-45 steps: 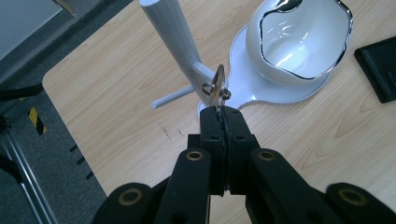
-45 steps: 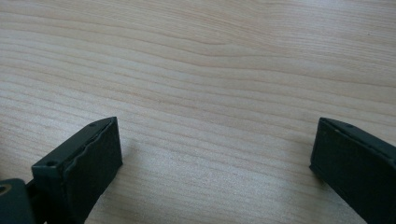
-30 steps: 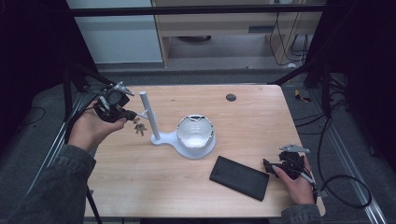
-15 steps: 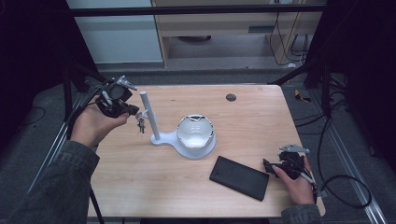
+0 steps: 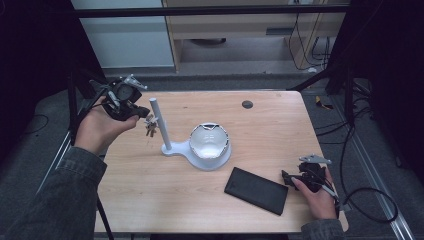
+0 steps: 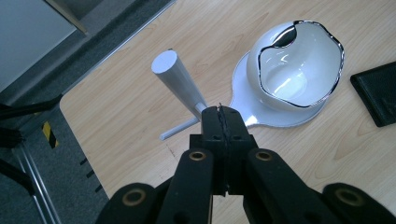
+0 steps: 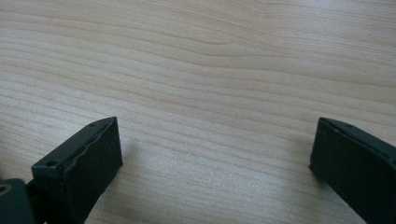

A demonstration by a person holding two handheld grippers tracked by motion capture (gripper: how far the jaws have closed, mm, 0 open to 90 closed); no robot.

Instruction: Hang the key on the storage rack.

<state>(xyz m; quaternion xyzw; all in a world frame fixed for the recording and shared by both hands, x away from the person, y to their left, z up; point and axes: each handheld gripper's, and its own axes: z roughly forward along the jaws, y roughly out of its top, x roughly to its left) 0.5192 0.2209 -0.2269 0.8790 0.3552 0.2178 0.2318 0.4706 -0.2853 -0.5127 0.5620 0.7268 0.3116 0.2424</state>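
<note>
A pale, light-wood table [image 5: 150, 200] with fine brown grain lines holds a white stand [image 5: 172, 148] with a white post, and a glossy white bowl [image 5: 209, 140] with a thin dark rim (wavy in outline). A matte black wallet [image 5: 256, 190] lies near it. Both grippers are black: the left gripper [image 5: 142, 112] and the right gripper [image 5: 287, 176]. The sleeve [image 5: 55, 200] is grey-green.

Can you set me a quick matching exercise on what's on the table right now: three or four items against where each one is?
1. keys
2. white bowl
3. black case
4. right gripper

a. flat on the table near the front edge
b. jaws apart, low over bare wood
c. dangling from the shut left gripper beside the white post
d. on the stand's round base

Pairs: 1-c, 2-d, 3-a, 4-b
</note>
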